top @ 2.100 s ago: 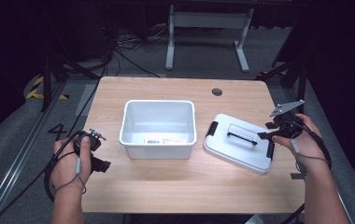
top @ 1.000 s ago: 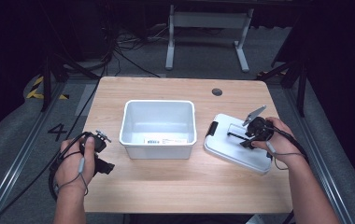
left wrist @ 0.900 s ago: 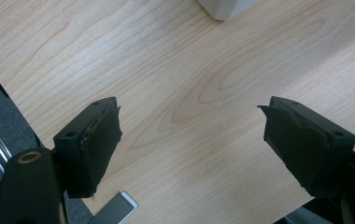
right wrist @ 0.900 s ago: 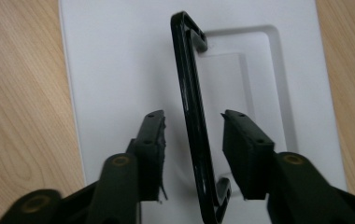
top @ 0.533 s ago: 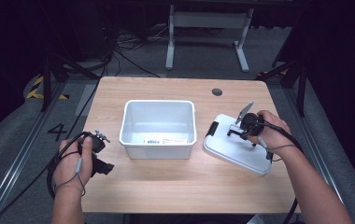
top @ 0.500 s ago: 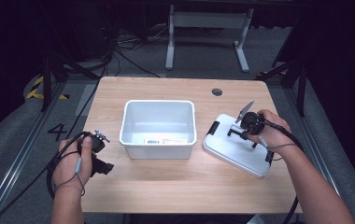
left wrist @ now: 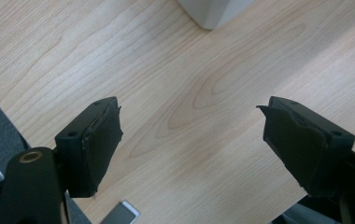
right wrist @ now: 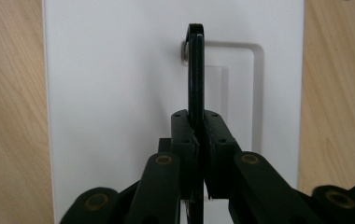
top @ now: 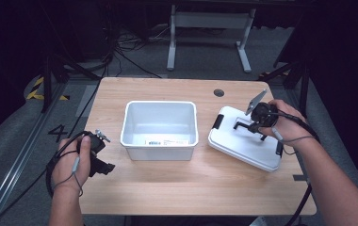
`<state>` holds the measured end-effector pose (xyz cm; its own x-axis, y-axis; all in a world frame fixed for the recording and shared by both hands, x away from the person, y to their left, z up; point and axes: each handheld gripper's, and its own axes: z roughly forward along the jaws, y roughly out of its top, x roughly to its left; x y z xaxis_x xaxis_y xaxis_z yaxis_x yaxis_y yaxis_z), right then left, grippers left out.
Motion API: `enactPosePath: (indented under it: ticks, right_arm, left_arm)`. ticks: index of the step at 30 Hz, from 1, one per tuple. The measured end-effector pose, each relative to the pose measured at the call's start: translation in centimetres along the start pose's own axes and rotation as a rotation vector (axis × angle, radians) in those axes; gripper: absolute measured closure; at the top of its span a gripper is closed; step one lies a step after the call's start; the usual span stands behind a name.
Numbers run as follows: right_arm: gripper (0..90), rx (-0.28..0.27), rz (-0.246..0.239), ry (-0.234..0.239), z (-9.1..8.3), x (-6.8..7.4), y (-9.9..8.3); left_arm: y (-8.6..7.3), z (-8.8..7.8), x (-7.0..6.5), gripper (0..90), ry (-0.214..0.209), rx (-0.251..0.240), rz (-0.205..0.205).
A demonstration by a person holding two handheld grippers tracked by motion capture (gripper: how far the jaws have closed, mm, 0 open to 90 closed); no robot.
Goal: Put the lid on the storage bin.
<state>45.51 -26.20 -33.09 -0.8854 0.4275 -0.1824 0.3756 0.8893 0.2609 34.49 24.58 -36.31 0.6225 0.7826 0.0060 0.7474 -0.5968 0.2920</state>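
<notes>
Right gripper (right wrist: pixel 196 140): has just closed its jaws on the black handle (right wrist: pixel 195 70) of the white lid (top: pixel 245 139), gripping it.
Lid: right of the bin (top: pixel 159 128) on the table (top: pixel 191 188), near edge lifting.
Left gripper (left wrist: pixel 189 140): open, idle over bare wood.
Meaning: lid secured; likely goes onto the bin next.

Bin (left wrist: pixel 214 10) cut by top edge; label (top: pixel 160 141) print unreadable.
</notes>
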Motion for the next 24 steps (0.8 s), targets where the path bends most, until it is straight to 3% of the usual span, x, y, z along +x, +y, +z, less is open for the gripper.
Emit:
enactPosePath:
  ticks: [7, 12, 15, 16, 20, 24]
  right_arm:
    - [84.7, -0.036, -0.026, -0.005, -3.7, -0.3, 0.9]
    - [84.6, -0.046, -0.043, -0.008, -5.5, -0.4, 1.8]
    - [84.6, -0.057, -0.035, -0.012, -6.5, -0.5, 2.5]
    - [84.6, -0.067, -0.03, -0.009, -6.8, -0.5, 2.7]
    - [84.7, -0.094, -0.037, 0.009, -7.5, -0.3, 3.8]
    - [84.7, -0.09, -0.043, 0.016, -7.8, -0.2, 5.1]
  left_arm:
    - [0.1, 0.0, 0.0, 19.9, -0.018, -0.012, 0.008]
    - [0.1, -0.2, 0.1, 19.8, -0.036, -0.025, 0.014]
    - [0.4, 0.0, 0.1, 19.8, -0.04, -0.008, 0.035]
    - [0.6, 0.1, 0.1, 19.7, -0.046, -0.006, 0.058]
    - [0.8, 0.2, 0.1, 19.6, -0.071, -0.006, 0.075]
    - [0.7, 0.1, 0.5, 19.4, -0.079, -0.014, 0.071]
